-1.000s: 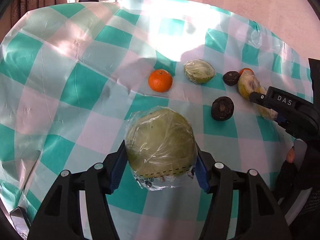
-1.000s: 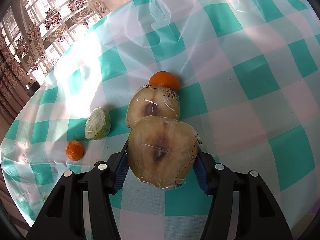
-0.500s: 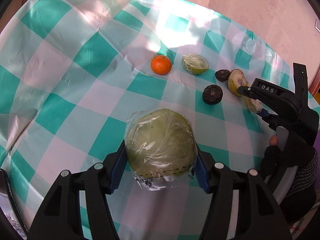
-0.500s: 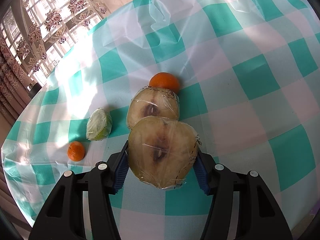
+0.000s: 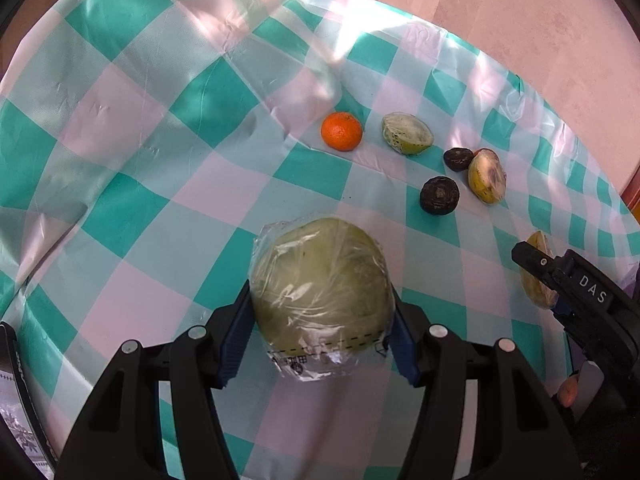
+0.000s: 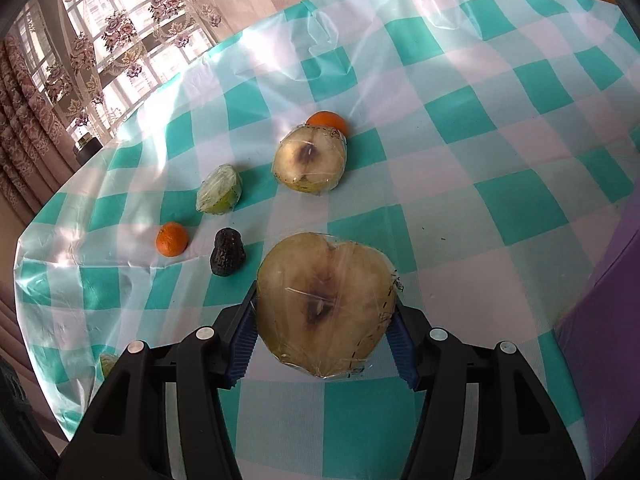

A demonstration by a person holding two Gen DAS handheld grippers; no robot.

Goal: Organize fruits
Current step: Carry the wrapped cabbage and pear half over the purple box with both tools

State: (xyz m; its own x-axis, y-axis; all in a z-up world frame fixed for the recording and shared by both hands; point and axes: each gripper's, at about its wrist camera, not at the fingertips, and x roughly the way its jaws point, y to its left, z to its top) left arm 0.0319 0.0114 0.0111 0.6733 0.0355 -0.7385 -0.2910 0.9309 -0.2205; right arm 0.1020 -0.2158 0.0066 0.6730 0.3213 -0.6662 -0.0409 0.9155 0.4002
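Two claws grip wrapped fruit halves: left claw (image 5: 320,344) a green half (image 5: 322,292), right claw (image 6: 322,344) a cut half (image 6: 326,304), now drawn away from its twin (image 6: 310,159) over the bench (image 6: 520,128).

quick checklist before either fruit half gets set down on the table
1. Left gripper grip: fingers press both sides of the wrapped green-skinned half. ok
2. Right gripper grip: fingers clamp the wrapped cut-face half. ok
3. Wrap intact on both held halves: no tear visible, undersides hidden. cannot tell
4. Bare checkered cloth for a drop spot: open squares right of the other wrapped half. ok
5. Loose fruit clear of the right path: dark fruit sits just left of the held half. not ok
6. Grippers apart from each other: in the left wrist view the right one sits at the far edge. ok
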